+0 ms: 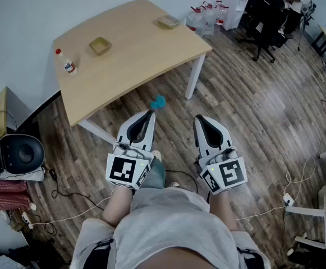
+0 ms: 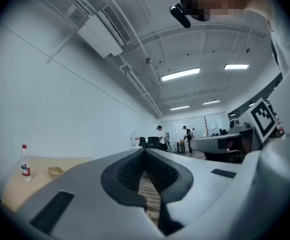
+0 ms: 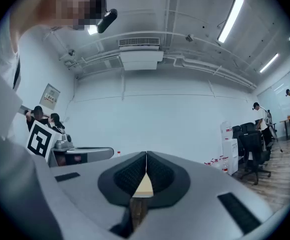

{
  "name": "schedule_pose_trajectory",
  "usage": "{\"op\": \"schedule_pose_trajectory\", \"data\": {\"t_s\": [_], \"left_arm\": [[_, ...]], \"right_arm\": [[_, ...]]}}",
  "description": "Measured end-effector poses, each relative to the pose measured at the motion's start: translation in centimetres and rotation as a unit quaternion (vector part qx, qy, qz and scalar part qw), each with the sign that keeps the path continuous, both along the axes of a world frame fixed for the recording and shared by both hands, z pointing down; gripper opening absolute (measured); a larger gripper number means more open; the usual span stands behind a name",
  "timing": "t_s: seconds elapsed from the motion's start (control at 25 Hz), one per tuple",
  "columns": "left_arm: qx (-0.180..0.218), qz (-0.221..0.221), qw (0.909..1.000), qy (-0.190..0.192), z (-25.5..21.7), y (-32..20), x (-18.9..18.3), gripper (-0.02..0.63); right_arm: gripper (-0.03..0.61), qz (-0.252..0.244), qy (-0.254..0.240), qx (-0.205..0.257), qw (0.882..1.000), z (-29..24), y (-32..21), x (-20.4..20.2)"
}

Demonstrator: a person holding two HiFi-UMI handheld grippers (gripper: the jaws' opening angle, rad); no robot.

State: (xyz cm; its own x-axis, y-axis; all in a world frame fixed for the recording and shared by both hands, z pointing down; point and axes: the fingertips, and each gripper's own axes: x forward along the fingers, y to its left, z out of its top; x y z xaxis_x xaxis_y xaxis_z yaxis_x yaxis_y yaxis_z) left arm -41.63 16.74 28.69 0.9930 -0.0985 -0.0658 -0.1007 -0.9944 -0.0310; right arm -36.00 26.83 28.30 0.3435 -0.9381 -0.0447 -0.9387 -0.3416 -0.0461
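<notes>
Left gripper (image 1: pixel 150 112) first: jaws brought together, tips touching, nothing gripped (floorboards show through the slot lower down). Right gripper (image 1: pixel 198 117) is the same, pads meeting at the tip and holding nothing. The two hang side by side above the wooden floor (image 1: pixel 252 122), noses aimed at the table (image 1: pixel 151 55).

Closest thing is a small teal lump (image 1: pixel 158 102) on the floor. It sits just ahead of the left gripper's tip, a touch to its right and well left of the right gripper, by the table's near edge. Only bare boards lie between lump and left tip. It's a crumpled blob, and I can't make out a long axis or a facing.

A white table leg (image 1: pixel 192 77) stands beyond it to the right. Up on the table, well apart from both grippers, a red-capped bottle (image 1: pixel 67 62) stands upright at the left corner. A square tan dish (image 1: pixel 99 46) sits near it, and a second dish (image 1: pixel 168 21) at the far edge. The table's long side runs left to right, slanting away on the right. Water jugs (image 1: pixel 202 18) cluster past its far corner, with an office chair (image 1: pixel 266 15) farther right.
</notes>
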Motion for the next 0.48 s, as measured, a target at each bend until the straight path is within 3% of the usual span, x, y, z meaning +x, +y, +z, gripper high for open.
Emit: {"op": "schedule_pose_trajectory", "data": {"t_s": [0.48], "left_arm": [[-0.005, 0.012, 0.9999, -0.008, 0.7, -1.2, 2.0, 0.015]], "right_arm": [[0.011, 0.011, -0.005, -0.005, 1.0, 0.5, -1.3, 1.7]]}}
